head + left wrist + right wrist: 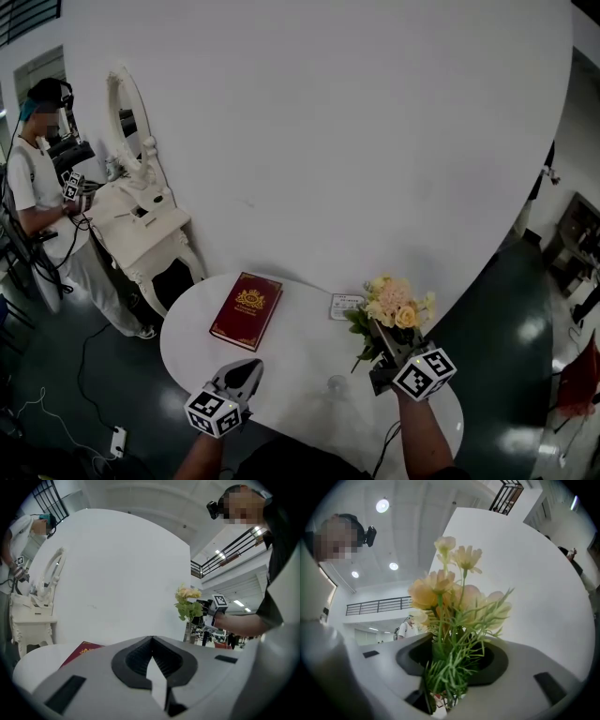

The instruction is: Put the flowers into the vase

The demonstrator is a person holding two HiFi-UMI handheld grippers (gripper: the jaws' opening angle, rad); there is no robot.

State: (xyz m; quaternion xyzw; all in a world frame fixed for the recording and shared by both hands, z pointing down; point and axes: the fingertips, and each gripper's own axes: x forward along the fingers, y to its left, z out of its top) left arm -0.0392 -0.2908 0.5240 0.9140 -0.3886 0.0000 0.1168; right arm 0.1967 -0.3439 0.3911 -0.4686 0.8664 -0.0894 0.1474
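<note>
- Peach, cream and pale-yellow artificial flowers with green leafy stems (396,302): one bunch, blooms uppermost, carried clear above the right side of the counter. They are not yet in the vase. The grip sits low on the stems, presumably so the blooms stay unsquashed and the stem ends can go in first.
- Right gripper (386,349): its jaws are clamped on the bunched green stems. In the right gripper view (450,667), foliage fills the gap between them.
- Small clear glass vase (336,382): apparently the transparent rim standing on the counter, just left of the right gripper and below the bunch. It is faint and hard to make out, and seems empty.
- Left gripper (242,373): its jaws are together on nothing, as the left gripper view (153,653) shows. It sits low at the near edge, apart from the vase. It is likely kept out of the bunch's path, within reach to steady the vase.
- White round counter (291,361): carries the vase, book and card.
- Dark red hardback book with gold emblem (247,309): lies flat on the far left, well apart from the vase, with no evident part in the task.
- Small white card (345,305): lies flat near the far edge, beside the blooms in the head view.
</note>
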